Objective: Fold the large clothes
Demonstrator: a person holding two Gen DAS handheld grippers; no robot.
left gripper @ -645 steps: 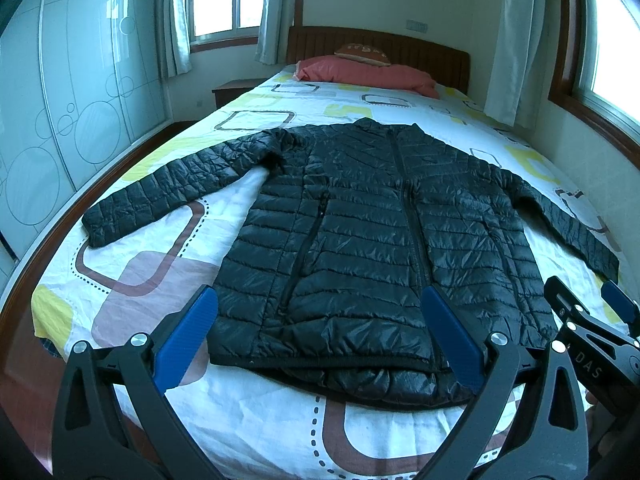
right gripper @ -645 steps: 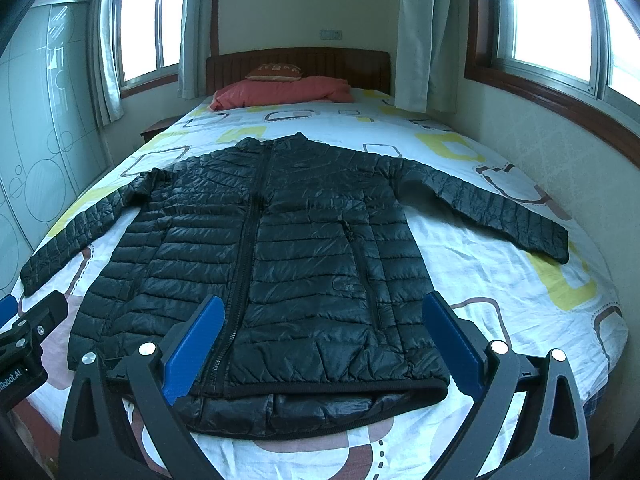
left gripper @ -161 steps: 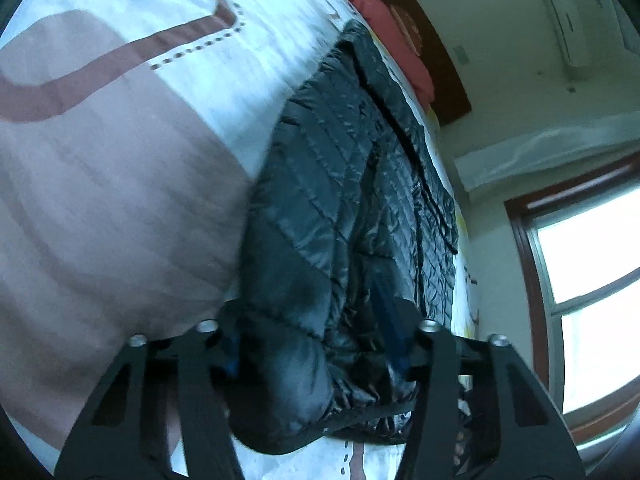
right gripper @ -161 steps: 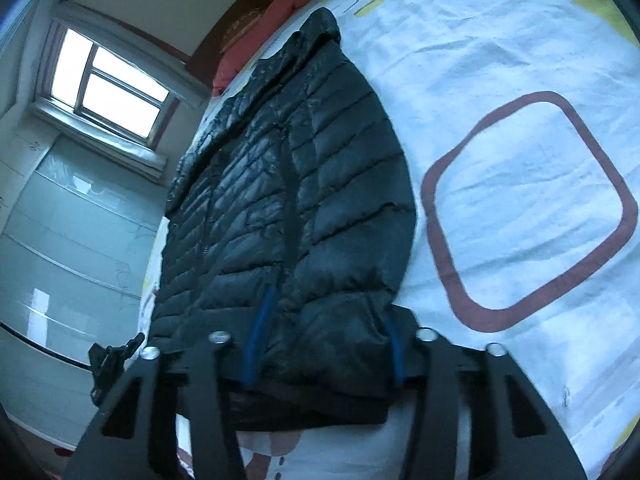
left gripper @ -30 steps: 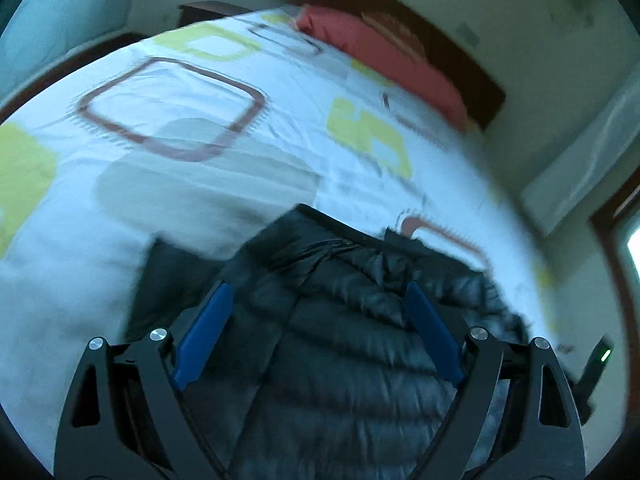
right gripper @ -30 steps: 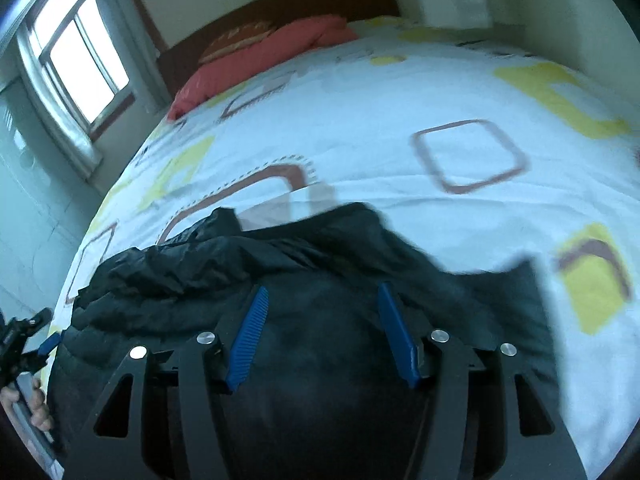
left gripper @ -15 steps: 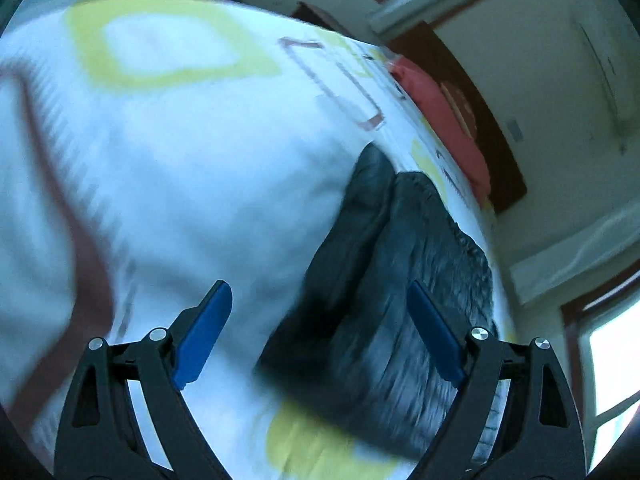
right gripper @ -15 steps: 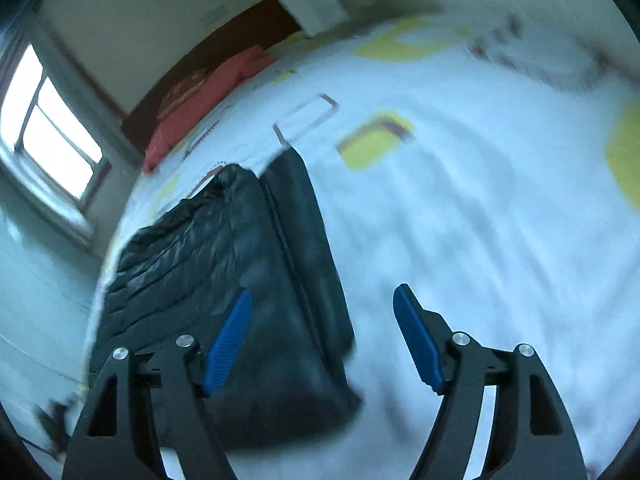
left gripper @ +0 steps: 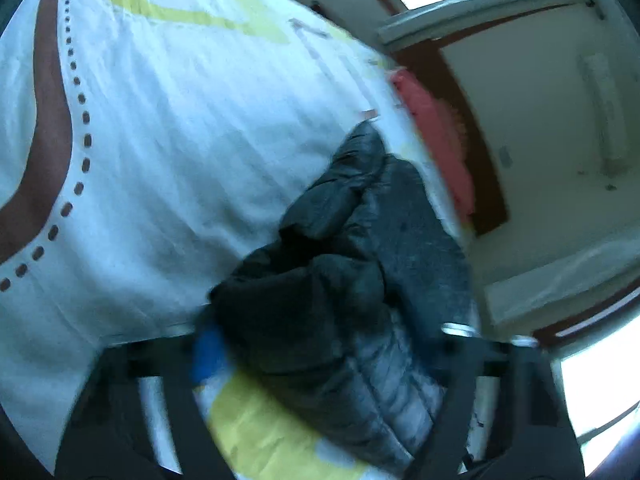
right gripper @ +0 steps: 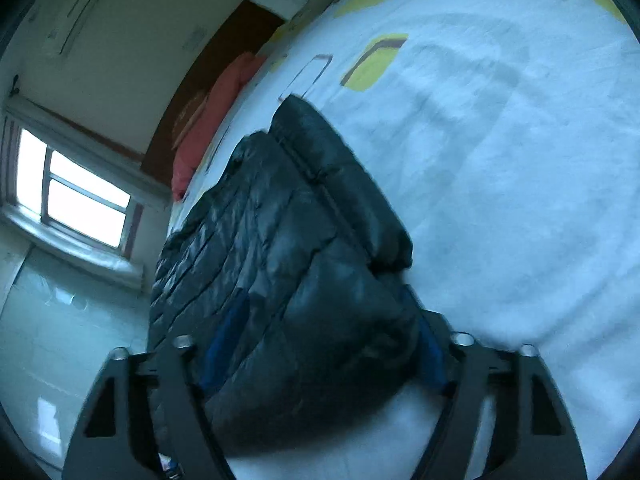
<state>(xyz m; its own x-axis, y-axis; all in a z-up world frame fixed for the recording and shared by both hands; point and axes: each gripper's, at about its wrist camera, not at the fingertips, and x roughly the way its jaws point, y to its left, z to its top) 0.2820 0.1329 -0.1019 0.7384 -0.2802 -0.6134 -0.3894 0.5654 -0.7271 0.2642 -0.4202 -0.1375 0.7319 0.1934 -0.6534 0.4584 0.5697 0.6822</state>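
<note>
Between the closing fingers of each claw, left gripper point(left gripper: 320, 354) and right gripper point(right gripper: 320, 354), bulges the already bundled black jacket point(right gripper: 288, 280), seemingly one fold from finished.

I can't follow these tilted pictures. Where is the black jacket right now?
The jacket lies folded in a bundle on the bed sheet, well short of the red pillow at the headboard; in each wrist view one end sits between that hand-held gripper's fingers.
</note>
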